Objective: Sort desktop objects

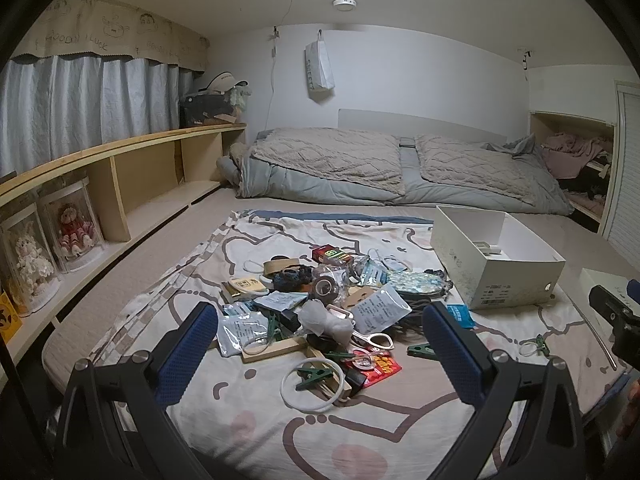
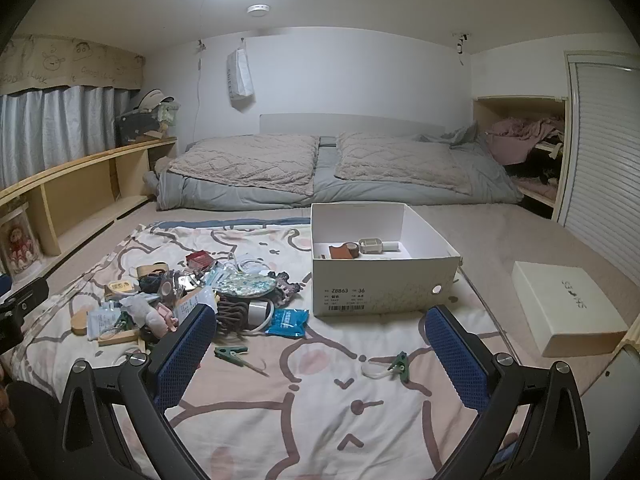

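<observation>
Both tools are held wide, with nothing between their blue textured pads. The left tool is pointed down over a heap of small mixed objects piled on a cream bed sheet printed with brown cartoon outlines. In that heap a white plastic ring with a green clothes peg lying across it is seen nearest the camera, beside a red printed packet and a silver foil sachet.

The right tool is held over a barer stretch of the same sheet. An open white cardboard shoebox with a barcode label stands just beyond it, and a few small items are seen on its floor, among them a roll of brown tape. A blue sachet lies just left of the box. A second green peg and a third clipped to a white loop lie apart from the heap. A closed cream box rests on the mattress to the right.
</observation>
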{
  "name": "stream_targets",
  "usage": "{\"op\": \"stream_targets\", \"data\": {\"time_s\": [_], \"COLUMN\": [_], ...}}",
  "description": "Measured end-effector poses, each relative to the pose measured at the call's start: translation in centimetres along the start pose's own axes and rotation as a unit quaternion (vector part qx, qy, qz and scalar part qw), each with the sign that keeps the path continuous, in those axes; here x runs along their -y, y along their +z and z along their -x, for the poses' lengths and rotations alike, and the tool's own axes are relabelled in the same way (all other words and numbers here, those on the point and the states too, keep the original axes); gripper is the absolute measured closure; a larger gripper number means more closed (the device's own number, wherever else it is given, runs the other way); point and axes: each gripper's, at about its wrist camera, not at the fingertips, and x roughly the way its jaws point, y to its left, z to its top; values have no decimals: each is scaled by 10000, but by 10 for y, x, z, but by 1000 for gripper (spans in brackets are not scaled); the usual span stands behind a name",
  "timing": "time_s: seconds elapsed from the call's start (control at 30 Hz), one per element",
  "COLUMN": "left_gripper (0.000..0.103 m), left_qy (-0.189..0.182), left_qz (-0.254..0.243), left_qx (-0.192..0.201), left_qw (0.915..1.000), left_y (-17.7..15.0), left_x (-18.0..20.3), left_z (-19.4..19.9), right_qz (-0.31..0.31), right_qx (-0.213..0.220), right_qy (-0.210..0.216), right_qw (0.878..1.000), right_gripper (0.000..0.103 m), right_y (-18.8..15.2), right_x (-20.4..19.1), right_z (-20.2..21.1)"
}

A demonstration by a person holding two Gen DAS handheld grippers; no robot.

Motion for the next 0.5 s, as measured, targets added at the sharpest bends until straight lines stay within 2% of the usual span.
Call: {"op": "stream_targets", "data": {"time_s": [0.5], "left_gripper": [0], "left_qy": [-13], "left_qz": [8], "left_qx": [-10], "left_qw": [10000], "left_y": [1], "left_x": [5], "left_z": [1], "right_qz": [1], "right_qx": [-18], "right_qy": [-13], "right_qw": [10000], "right_gripper": [0], "right_y": [1], "right_x": [-1], "right_z": [1]}}
